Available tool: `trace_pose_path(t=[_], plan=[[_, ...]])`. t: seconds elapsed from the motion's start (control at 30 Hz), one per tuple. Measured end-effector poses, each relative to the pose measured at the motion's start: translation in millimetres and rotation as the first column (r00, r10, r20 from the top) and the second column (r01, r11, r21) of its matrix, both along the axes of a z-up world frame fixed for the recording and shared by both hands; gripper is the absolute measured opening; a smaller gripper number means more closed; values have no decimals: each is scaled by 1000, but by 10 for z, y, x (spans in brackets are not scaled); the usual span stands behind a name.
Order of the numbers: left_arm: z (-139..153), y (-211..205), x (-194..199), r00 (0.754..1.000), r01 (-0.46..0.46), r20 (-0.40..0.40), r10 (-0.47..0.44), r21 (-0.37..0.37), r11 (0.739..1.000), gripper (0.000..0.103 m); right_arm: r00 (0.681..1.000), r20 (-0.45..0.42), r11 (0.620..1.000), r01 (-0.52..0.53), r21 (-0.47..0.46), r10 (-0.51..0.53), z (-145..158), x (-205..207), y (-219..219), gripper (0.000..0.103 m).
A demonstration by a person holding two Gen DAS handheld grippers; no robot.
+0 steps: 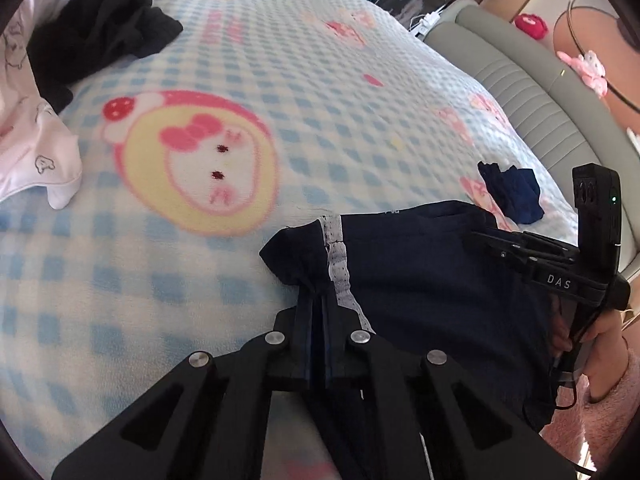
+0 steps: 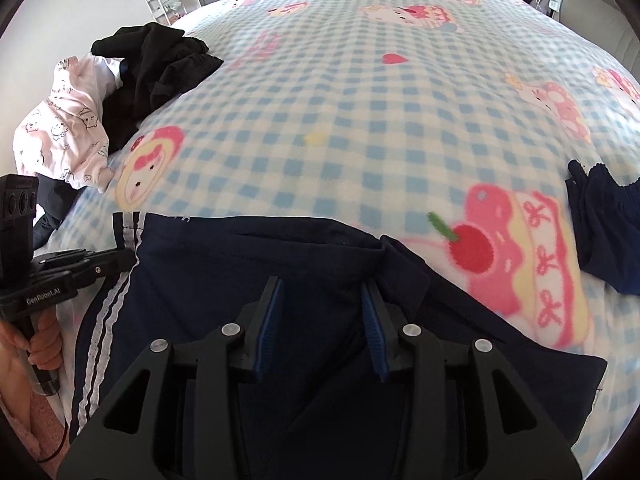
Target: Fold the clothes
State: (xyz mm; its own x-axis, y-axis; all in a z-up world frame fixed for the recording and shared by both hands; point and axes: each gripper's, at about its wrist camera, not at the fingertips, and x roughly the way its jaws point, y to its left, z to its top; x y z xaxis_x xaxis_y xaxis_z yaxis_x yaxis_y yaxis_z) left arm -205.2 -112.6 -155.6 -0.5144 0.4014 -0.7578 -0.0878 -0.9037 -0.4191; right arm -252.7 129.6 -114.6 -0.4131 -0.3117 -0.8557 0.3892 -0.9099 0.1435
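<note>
The navy striped garment lies at the near edge of the checked blanket; the left gripper is clamped on its striped side edge – mid-fold, likely; the right gripper hovers spread above the cloth – its next move, probably, is pinching the opposite edge.
</note>
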Motion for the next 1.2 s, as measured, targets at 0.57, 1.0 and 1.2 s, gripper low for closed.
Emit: trace_pose_path(t=[0.57,1.0,1.2], plan=[[120,-586,67,996,-77,-25,81,138,987,55,993,-1,992,-115,45,115,-78,-68,-362,43],[432,-542,16,973,-133,-190,131,2,991,8,990,-121,994,-81,-76,72,276,-359,-383,5],[-119,-638,-183,984,-174,30,174,-8,985,17,999,5,999,-41,-6,41,-190,-573,-552,6]])
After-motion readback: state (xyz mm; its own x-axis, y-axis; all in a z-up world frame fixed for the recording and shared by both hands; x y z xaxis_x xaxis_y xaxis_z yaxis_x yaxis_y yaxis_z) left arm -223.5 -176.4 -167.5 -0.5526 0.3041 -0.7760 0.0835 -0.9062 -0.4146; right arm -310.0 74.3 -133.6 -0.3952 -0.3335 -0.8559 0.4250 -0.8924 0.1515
